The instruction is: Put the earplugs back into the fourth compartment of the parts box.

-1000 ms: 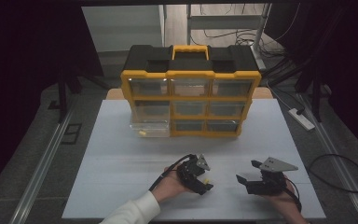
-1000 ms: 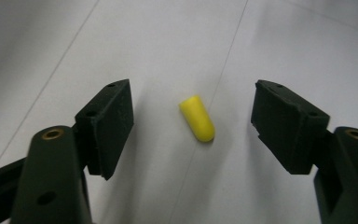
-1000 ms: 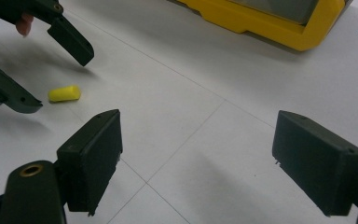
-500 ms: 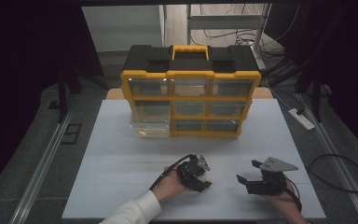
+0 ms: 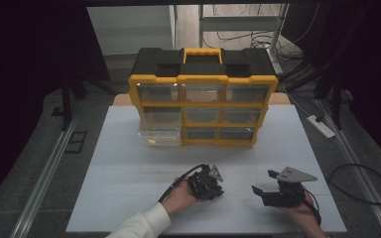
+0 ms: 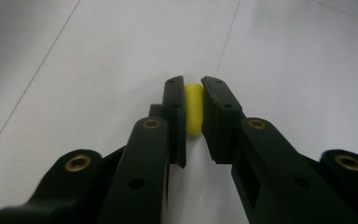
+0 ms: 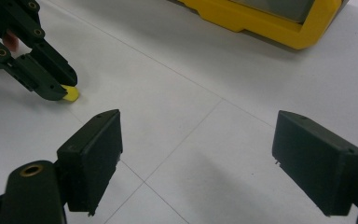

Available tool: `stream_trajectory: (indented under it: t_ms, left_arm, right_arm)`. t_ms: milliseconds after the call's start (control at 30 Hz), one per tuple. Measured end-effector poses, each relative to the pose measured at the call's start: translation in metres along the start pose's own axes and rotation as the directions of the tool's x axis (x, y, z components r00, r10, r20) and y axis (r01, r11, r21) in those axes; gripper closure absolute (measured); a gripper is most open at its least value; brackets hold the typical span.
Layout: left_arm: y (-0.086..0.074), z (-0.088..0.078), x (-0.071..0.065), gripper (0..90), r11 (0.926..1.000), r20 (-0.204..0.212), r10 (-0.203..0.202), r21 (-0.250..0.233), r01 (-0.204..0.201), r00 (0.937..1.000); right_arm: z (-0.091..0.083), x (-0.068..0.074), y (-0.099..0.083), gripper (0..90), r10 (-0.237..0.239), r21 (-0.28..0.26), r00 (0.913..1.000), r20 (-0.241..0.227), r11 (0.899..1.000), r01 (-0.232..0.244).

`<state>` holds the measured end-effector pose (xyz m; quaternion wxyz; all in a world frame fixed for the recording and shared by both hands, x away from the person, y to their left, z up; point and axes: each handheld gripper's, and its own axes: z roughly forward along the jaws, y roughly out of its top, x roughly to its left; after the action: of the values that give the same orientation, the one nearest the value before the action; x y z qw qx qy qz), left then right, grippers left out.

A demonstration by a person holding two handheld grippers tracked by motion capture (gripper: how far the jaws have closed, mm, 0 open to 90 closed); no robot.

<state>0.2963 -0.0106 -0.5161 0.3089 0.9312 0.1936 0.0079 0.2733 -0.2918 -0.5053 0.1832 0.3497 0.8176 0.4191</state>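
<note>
- Left gripper [image 5: 213,186]: low over the near middle of the white tabletop [image 5: 129,163], jaws closed on a small yellow piece [image 6: 193,108]; in the left gripper view the piece sits between the two pads, its near end protruding below them, at or just above the surface.
- Right gripper [image 5: 265,188]: near the left one but apart, to its right; jaws spread wide with nothing between them. Its own view shows the left gripper's tips with the yellow piece at upper left.
- Yellow-and-black drawer organizer [image 5: 203,106]: stands at the far side of the tabletop, carry handle on top, three rows of clear-fronted drawers.
- Clear drawer [image 5: 159,134]: lower left of the organizer, pulled out toward the person; a small yellow item lies inside it.
- Step in hand, as judged: the pick of the yellow piece appears made; whether it has left the surface cannot be told.
- Next move, as judged: lift clear, carry forward and left to the open drawer, release above its floor. The small, rounded piece could slip or roll if grip slackens early.
</note>
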Motion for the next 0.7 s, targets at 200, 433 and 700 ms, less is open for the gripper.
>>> stream_trajectory:
  t_ms: [200,433,700]
  left_arm:
    - [0.000,-0.011,-0.001,79.5,0.9980,-0.005,0.000,-0.062,-0.001,1.0000]
    - [-0.003,-0.032,-0.002,79.2,0.9856,-0.016,-0.006,-0.169,0.003,0.9999]
    - [-0.006,-0.060,0.001,79.2,0.9582,-0.018,-0.050,-0.283,0.043,0.9986]
  right_arm:
    - [0.000,0.000,0.000,16.7,0.000,0.001,1.0000,0.001,1.000,0.000]
    - [0.000,0.000,0.000,16.7,0.000,0.002,1.0000,0.004,1.000,0.000]
    - [0.000,0.000,0.000,16.7,0.001,0.002,1.0000,0.005,1.000,-0.001]
